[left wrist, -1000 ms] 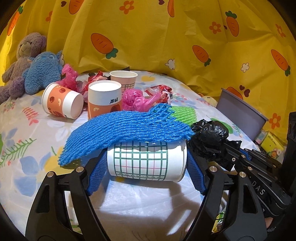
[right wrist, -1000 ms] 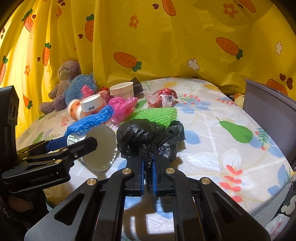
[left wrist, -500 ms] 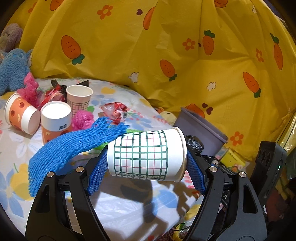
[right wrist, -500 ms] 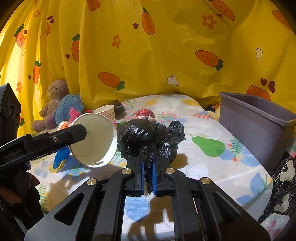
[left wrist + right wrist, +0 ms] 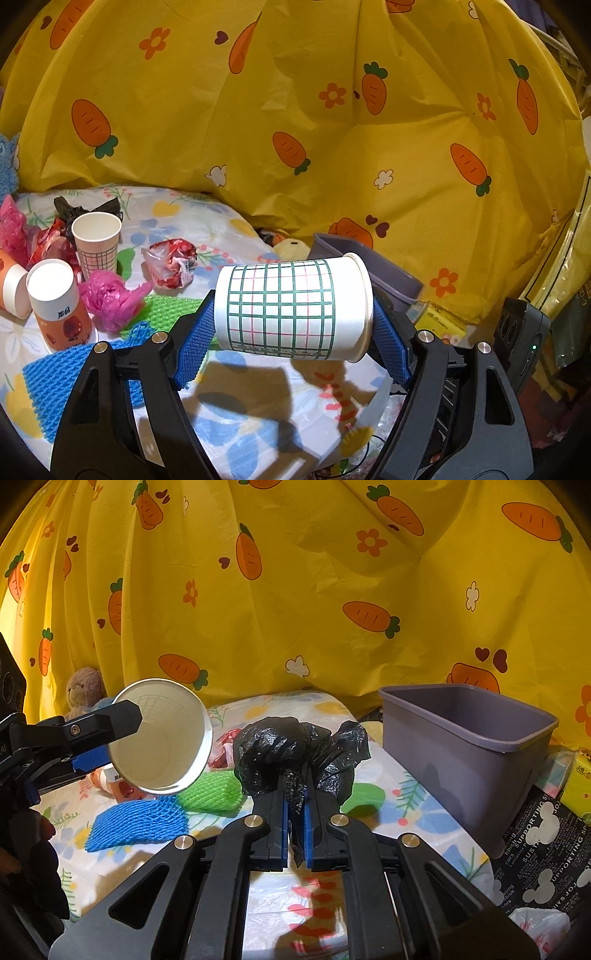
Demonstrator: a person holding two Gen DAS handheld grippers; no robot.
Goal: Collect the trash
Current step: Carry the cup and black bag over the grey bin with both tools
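My left gripper (image 5: 291,332) is shut on a white paper cup with a green grid (image 5: 291,310), held sideways in the air above the bed; the cup's open mouth shows in the right wrist view (image 5: 162,738). My right gripper (image 5: 295,812) is shut on a crumpled black plastic bag (image 5: 295,753), lifted off the bed. A grey-purple bin (image 5: 469,738) stands at the right beside the bed; its rim also shows behind the cup in the left wrist view (image 5: 391,269).
On the flowered bed sheet (image 5: 236,406) lie a blue foam net (image 5: 62,380), a green foam net (image 5: 210,790), a pink bag (image 5: 107,299), a red wrapper (image 5: 171,264) and more paper cups (image 5: 98,245). Yellow carrot curtain behind. Plush toys (image 5: 85,694) at far left.
Both grippers rose and swung right toward the bin. The blue net slid off the held cup and lies on the bed. The bin is now nearer in the right view.
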